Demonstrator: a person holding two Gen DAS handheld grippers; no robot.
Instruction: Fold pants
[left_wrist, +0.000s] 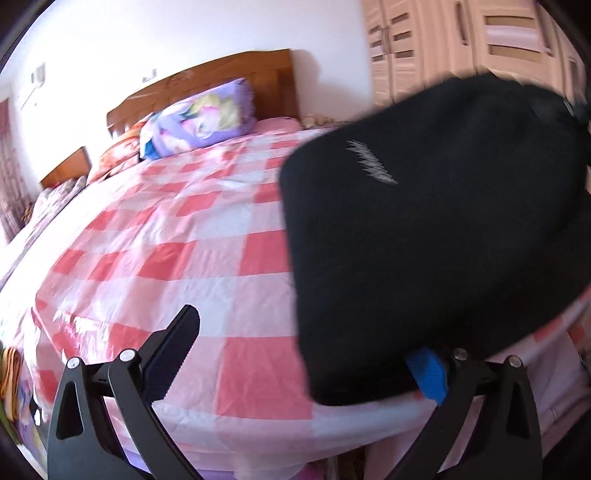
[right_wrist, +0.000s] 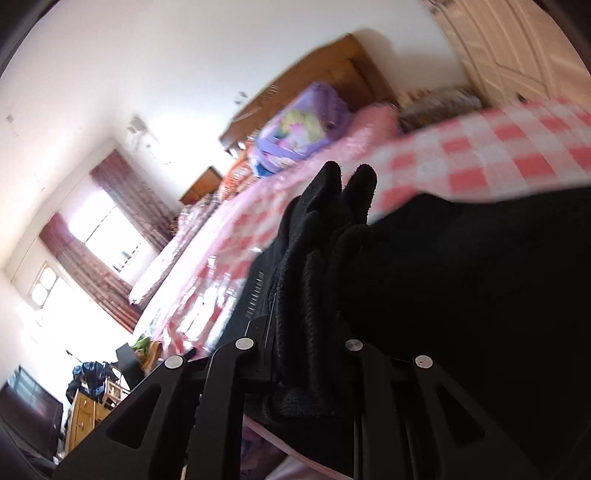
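Note:
The black pants (left_wrist: 424, 229) are a folded bundle with a small white mark, lifted over the near right part of the pink checked bed (left_wrist: 166, 258). My left gripper (left_wrist: 306, 350) is open; its left finger (left_wrist: 173, 347) is bare and its blue-padded right finger (left_wrist: 428, 373) lies under the bundle's near edge. My right gripper (right_wrist: 306, 280) is shut on a bunched fold of the pants (right_wrist: 325, 258), with more black cloth (right_wrist: 480, 295) spreading to the right.
A purple pillow (left_wrist: 199, 118) lies by the wooden headboard (left_wrist: 221, 81). A pale wardrobe (left_wrist: 443, 40) stands at the right. The right wrist view shows a window with dark red curtains (right_wrist: 110, 236) and a wooden cabinet (right_wrist: 88, 410) with clutter.

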